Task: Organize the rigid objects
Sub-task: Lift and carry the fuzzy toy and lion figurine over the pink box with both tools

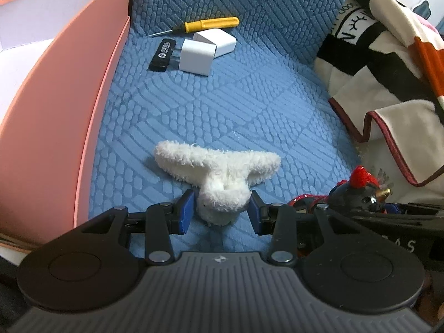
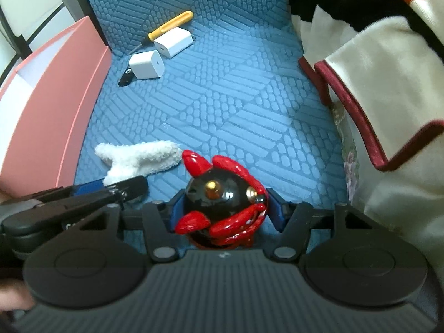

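A: Your left gripper (image 1: 220, 212) has its blue pads set on either side of the white fuzzy hair claw (image 1: 219, 176), at the claw's narrow handle end. The pads look to touch the fur or sit just off it. I can't say if they are pressing.

B: Why that end?

A: Likely because it's the only narrow part. The two wings spread wide on the blue quilted cushion (image 1: 249, 105), too wide for the jaws.

B: And your right gripper (image 2: 226, 212)?

A: It brackets the black-and-red figurine (image 2: 222, 208). The left pad looks to be against the body; a slim gap shows at the right one. So it's around the figurine, grip not confirmed. The figurine sits low, on or just above the cushion.

B: Where would these go?

A: The pink box (image 1: 91, 88) stands open on your left, just beside the claw, the probable bin. The yellow screwdriver (image 1: 205, 25), two white chargers (image 1: 206, 48) and a black stick (image 1: 162, 54) wait clustered at the far end, untouched.
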### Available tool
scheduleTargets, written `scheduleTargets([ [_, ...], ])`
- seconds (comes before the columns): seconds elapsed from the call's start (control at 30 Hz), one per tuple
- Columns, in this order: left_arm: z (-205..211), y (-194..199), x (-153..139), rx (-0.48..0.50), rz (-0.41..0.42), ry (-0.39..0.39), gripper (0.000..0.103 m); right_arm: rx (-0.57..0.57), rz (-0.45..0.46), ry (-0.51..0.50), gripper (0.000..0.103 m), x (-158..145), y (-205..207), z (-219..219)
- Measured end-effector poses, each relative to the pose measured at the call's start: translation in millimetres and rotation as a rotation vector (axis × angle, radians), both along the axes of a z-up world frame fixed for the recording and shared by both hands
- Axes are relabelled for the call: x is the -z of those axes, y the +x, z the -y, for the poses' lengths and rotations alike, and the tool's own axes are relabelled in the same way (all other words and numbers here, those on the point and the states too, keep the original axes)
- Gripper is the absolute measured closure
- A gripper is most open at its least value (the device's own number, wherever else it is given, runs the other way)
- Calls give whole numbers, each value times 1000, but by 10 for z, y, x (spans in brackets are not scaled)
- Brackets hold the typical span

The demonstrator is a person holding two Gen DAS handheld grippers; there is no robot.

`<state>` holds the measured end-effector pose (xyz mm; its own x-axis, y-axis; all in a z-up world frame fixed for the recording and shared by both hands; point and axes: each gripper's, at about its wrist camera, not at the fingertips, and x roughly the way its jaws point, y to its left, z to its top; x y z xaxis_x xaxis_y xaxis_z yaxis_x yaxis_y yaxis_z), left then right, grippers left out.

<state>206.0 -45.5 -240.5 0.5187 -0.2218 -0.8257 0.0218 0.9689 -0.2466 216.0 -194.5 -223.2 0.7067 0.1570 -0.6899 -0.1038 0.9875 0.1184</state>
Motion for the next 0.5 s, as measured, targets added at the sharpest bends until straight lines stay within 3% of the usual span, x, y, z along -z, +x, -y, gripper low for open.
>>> scheduleTargets([
  [0.5, -45, -51, -257, 21, 63, -27, 66, -7, 29, -2, 41, -161, -2, 36],
])
